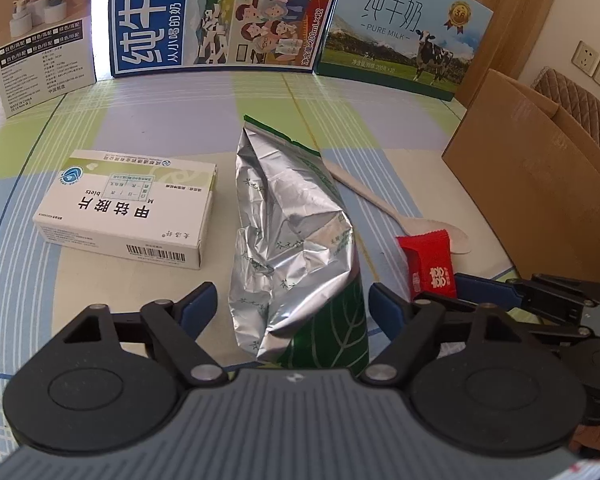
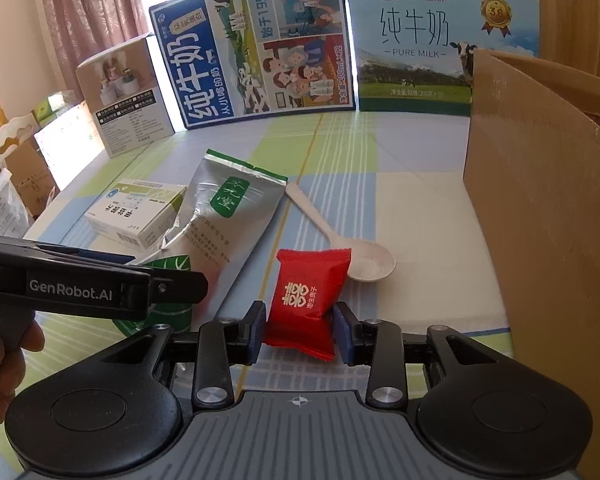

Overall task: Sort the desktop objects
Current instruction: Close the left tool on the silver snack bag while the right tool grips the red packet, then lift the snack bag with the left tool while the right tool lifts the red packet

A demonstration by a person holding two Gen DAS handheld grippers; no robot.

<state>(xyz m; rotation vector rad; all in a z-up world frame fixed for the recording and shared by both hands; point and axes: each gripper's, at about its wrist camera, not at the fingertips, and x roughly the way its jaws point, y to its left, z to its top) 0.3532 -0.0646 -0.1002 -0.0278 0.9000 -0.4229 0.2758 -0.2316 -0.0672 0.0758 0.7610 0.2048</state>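
Observation:
A silver and green foil pouch (image 1: 292, 240) lies on the checked tablecloth, its near end between the open fingers of my left gripper (image 1: 292, 308). A white medicine box (image 1: 128, 212) lies left of it. A white plastic spoon (image 1: 384, 204) lies right of it. My right gripper (image 2: 300, 332) is shut on a red candy packet (image 2: 308, 300), its pads pressing both sides. The packet (image 1: 430, 264) and the right gripper's fingers (image 1: 488, 288) also show in the left wrist view. The pouch (image 2: 228, 212), box (image 2: 140, 212) and spoon (image 2: 340, 240) show in the right wrist view.
An open brown cardboard box (image 2: 540, 200) stands at the right. Two milk cartons (image 1: 224, 12) (image 1: 404, 32) and a product box (image 1: 40, 36) stand along the back. Bags and boxes (image 2: 12, 168) sit beyond the table's left edge. The left gripper's body (image 2: 80, 284) is at the left.

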